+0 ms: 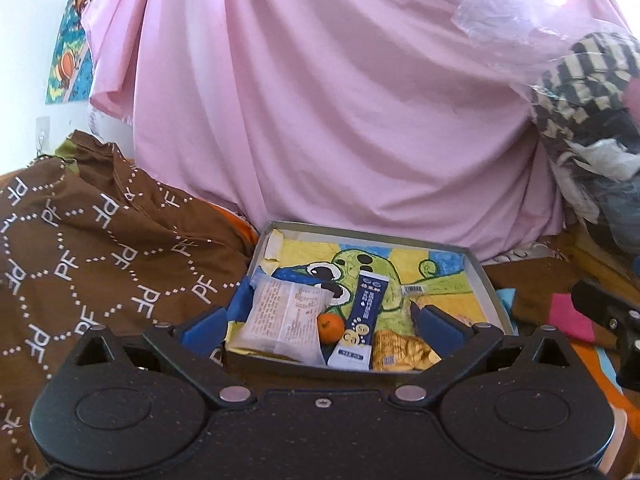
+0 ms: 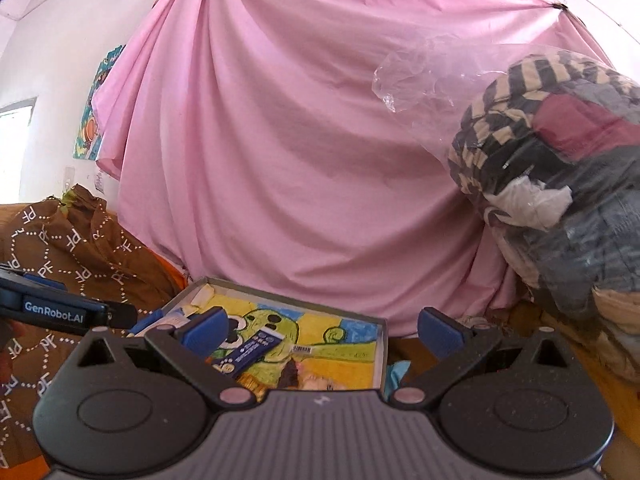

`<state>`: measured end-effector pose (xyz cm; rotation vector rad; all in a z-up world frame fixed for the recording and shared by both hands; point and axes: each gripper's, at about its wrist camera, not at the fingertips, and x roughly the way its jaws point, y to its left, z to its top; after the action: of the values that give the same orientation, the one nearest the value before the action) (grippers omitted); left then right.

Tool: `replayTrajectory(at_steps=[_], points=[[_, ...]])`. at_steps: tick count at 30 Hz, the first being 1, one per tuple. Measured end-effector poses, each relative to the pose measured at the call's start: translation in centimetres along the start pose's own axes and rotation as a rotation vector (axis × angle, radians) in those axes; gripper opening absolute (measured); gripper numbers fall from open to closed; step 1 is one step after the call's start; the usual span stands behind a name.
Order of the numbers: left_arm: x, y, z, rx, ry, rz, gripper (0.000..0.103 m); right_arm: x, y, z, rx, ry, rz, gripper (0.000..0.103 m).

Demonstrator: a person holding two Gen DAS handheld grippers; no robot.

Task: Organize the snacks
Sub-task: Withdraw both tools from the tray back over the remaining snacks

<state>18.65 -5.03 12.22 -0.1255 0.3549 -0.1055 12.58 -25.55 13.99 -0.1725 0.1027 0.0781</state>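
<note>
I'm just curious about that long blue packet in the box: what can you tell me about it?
The blue stick packet is a slim sachet, dark blue with white print, a white lower end and a small cartoon figure near it. It looks like glossy foil or plastic, sealed. It lies flat in the shallow box on the cactus drawing, between the small orange and the golden wrapper, seemingly touching both.

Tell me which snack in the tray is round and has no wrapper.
The small orange fruit. It lies bare between the pale translucent packet and the dark blue stick pack; the golden packet is also wrapped.
</note>
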Motion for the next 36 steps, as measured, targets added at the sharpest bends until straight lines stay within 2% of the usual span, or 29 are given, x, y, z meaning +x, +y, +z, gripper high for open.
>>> replayTrajectory(at_steps=[8, 14, 25, 29, 36], points=[[-4.2, 0.0, -2.6, 0.031, -0.033, 0.006, 0.102, -3.3, 0.7, -2.8, 0.019, 0.04, -0.001, 0.103], [-6.0, 1.1, -4.8, 0.012, 0.004, 0.034, 0.102, -4.5, 1.0, -4.9, 0.034, 0.089, -0.01, 0.103], [-8.1, 1.4, -9.0, 0.037, 0.083, 0.091, 0.102, -6.6, 1.6, -8.5, 0.079, 0.194, 0.011, 0.103], [-8.6, 1.4, -10.2, 0.046, 0.114, 0.109, 0.102, -7.2, 1.7, -9.8, 0.1, 0.249, 0.008, 0.103], [-9.2, 1.0, -12.3, 0.076, 0.167, 0.133, 0.102, -7.0, 2.2, -11.8, 0.074, 0.394, -0.028, 0.103]])
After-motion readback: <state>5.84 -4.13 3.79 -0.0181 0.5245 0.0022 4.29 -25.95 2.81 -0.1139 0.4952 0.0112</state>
